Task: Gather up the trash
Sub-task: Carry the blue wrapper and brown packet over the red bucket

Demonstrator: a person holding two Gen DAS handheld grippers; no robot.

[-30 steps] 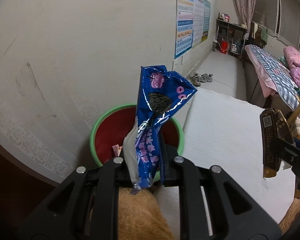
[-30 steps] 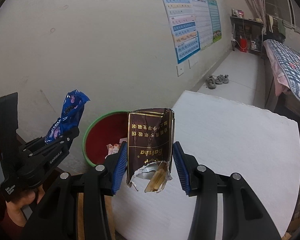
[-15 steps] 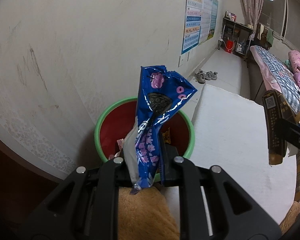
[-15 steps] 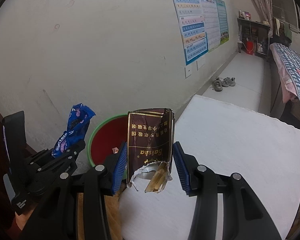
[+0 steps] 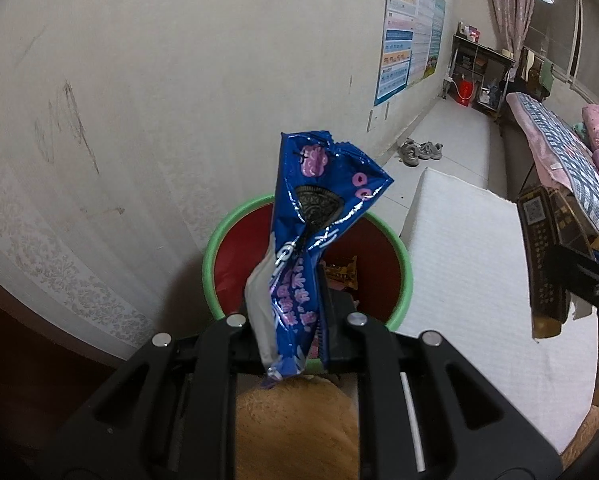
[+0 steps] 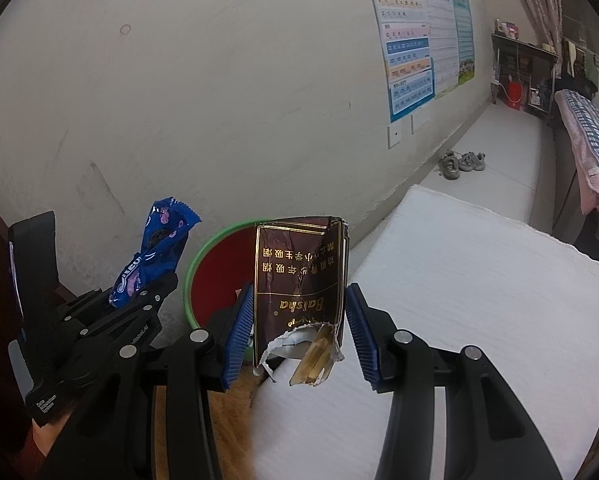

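The left gripper (image 5: 289, 320) pinches a crinkly blue cookie wrapper (image 5: 311, 248); the right gripper (image 6: 299, 320) squeezes a torn brown paper packet (image 6: 299, 280). Move each right over the red bin with the green rim (image 5: 405, 280), then let go.

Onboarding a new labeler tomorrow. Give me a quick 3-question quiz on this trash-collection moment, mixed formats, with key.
1. True or false: the left claw is shut on a blue cookie wrapper.
2. The torn brown packet in the right claw is: A) lying on the white mat, B) held upright between the blue pads, C) already inside the bin.
3. Fill in: the bin has a red inside and a ____ rim.

Key: 1 true; 2 B; 3 green.
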